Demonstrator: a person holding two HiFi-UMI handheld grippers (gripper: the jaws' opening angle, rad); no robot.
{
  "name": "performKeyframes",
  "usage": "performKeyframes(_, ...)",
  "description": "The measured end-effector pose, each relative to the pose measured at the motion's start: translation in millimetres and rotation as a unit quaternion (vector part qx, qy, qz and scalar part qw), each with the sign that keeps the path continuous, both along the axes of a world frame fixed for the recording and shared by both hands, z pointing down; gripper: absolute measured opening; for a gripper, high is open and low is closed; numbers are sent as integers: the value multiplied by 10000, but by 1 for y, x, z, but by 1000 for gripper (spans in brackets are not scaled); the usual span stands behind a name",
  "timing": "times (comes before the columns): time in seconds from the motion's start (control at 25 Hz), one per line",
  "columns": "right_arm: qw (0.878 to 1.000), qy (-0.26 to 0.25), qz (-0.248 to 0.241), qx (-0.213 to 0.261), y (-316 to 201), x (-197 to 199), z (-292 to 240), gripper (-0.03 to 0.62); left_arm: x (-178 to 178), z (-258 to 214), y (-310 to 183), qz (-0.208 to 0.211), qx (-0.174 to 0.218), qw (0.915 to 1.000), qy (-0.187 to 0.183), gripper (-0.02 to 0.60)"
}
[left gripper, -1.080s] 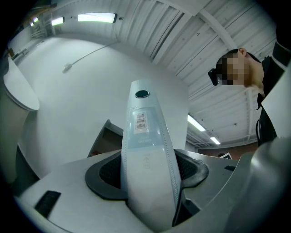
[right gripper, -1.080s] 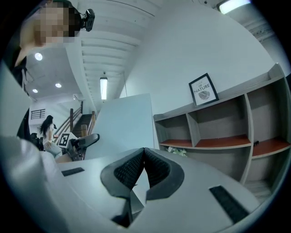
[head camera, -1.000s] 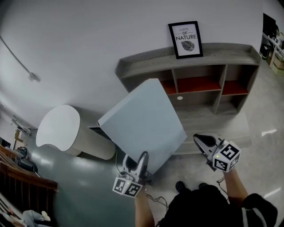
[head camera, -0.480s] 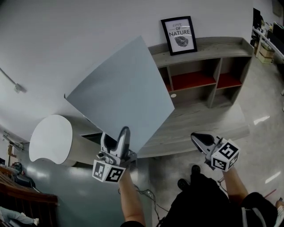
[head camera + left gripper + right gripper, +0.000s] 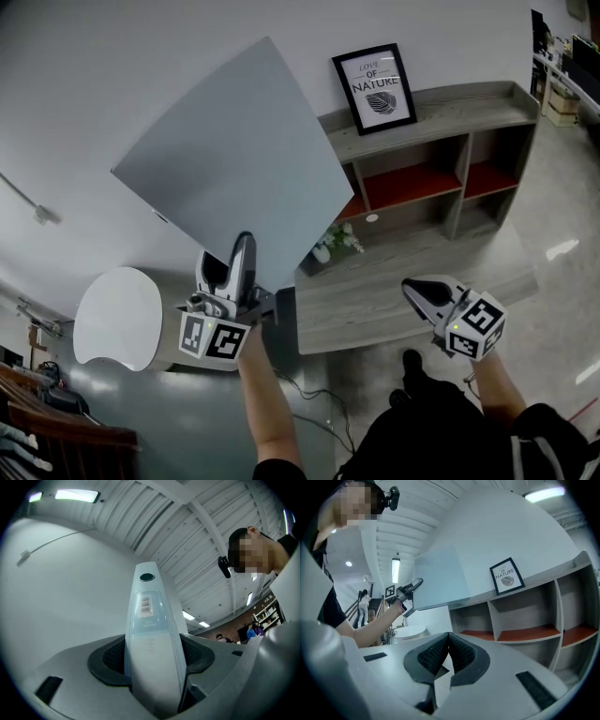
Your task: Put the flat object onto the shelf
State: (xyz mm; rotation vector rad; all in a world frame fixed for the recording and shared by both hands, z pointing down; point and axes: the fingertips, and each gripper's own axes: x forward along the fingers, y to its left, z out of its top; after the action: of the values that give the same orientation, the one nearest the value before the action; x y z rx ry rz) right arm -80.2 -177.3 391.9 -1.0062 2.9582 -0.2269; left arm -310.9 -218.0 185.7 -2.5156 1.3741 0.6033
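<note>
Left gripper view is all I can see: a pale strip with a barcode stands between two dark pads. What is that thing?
Observer: The head view shows it whole. It is a big flat grey panel, clamped at its lower edge by the left gripper.
Operator: Where could it go?
Observer: A grey shelf stands to its right in the head view, with a framed picture on top.
Operator: And the other gripper?
Observer: The right gripper hangs low, shut and empty.
</note>
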Motion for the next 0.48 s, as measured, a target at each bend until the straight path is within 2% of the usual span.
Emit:
performKeyframes(0.28, 9996, -180, -49, 225, -46, 6, -21, 12, 8, -23, -61, -131, 94, 9998, -135, 304)
performKeyframes(0.48, 9994, -175, -134, 265, -72, 18, -21, 12, 11, -21, -102, -260, 62, 9996, -112, 304)
